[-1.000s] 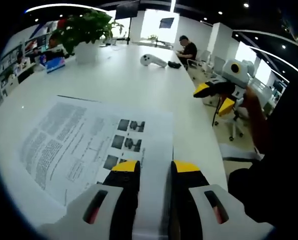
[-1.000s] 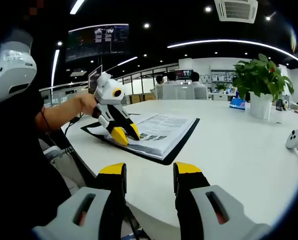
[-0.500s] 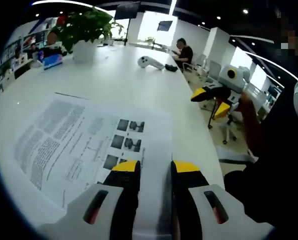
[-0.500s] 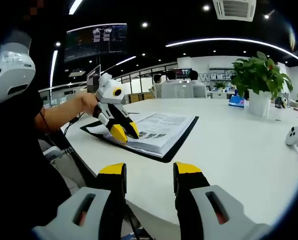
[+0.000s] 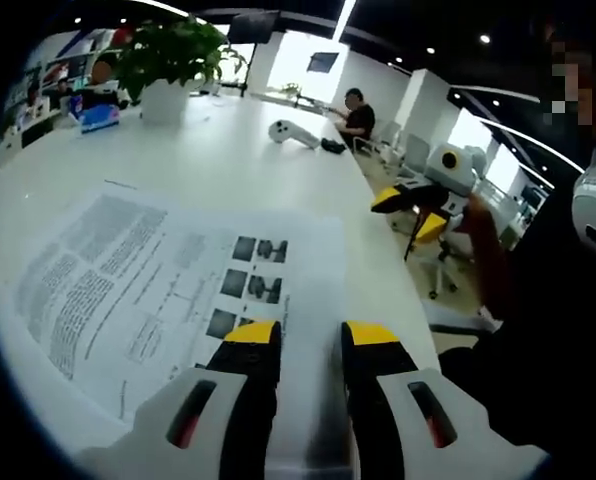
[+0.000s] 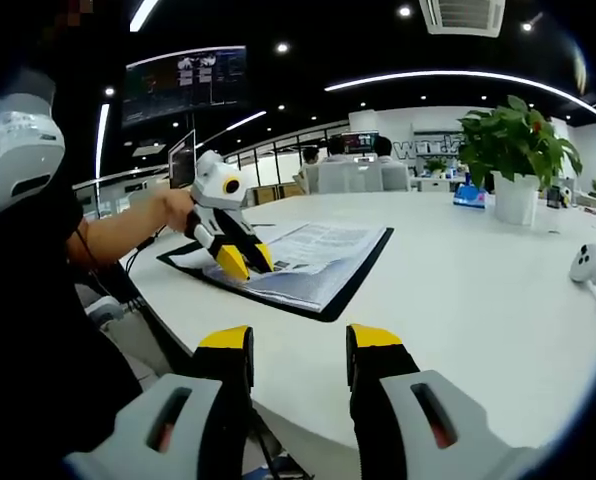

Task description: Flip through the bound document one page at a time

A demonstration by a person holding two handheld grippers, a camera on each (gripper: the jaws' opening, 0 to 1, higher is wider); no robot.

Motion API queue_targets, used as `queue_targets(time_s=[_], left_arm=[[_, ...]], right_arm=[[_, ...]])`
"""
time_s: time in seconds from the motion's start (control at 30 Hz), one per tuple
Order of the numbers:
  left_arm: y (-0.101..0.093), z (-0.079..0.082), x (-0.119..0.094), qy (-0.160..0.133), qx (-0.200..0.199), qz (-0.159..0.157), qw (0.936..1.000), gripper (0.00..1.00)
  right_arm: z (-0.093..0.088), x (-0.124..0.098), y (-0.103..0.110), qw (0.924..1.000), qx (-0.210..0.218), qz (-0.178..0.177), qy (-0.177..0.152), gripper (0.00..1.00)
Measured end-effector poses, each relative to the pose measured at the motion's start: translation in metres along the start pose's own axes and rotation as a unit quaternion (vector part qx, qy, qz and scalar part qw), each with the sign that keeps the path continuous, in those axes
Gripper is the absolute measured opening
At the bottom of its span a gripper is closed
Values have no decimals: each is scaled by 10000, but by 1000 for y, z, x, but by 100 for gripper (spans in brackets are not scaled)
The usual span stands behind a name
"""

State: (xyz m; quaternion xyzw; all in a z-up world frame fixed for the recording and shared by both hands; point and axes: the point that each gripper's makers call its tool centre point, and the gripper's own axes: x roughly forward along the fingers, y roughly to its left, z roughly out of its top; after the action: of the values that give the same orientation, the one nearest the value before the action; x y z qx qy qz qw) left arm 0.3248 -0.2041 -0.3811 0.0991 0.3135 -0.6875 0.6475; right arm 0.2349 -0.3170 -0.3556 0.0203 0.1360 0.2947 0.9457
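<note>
The bound document (image 5: pixel 148 270) lies open on the white table (image 5: pixel 248 170), showing text columns and small photos. In the right gripper view the document (image 6: pixel 318 260) rests on its black back cover (image 6: pixel 353 290). My left gripper (image 5: pixel 310 338) sits at the document's near edge with its jaws narrowed on the top page, which runs up between them. From the right gripper view, the left gripper (image 6: pixel 246 260) presses its yellow tips at the page's corner, held by a hand. My right gripper (image 6: pixel 300 340) hovers off the table's edge, open and empty; it appears as the right gripper (image 5: pixel 410 210) beside the table.
A potted plant (image 5: pixel 168 60) and a blue box (image 5: pixel 96 118) stand at the far end, with a white controller (image 5: pixel 293 132) lying beyond the document. A seated person (image 5: pixel 358 110) and office chairs (image 5: pixel 443 270) are past the table's side. The same plant (image 6: pixel 513 150) and controller (image 6: pixel 590 275) lie to the right.
Both views have shifted slightly with the hands. The left gripper stays on the page edge and the right gripper stays open beside the table.
</note>
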Motion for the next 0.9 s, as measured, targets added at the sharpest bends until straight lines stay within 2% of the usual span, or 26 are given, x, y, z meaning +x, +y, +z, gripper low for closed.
queue_targets(time_s=[0.7,0.83,0.87,0.9], left_arm=[[2,1,-2,-227,-275,-429,9984,25],[4,1,-2,-254,-313,-356,9986,20],[4,1,-1,-206,-348,-293,9988,21],[3,0,-1,-88,-169,-190,9996,22]], right_arm=[[-2,-1,-2,10000,32,-7,5,37],[-2,-1,-2,10000,38,2,-7,37],[-2,0,-2,10000,43,7,-2,37],[-2,0,-2,10000,36,9,8,37]])
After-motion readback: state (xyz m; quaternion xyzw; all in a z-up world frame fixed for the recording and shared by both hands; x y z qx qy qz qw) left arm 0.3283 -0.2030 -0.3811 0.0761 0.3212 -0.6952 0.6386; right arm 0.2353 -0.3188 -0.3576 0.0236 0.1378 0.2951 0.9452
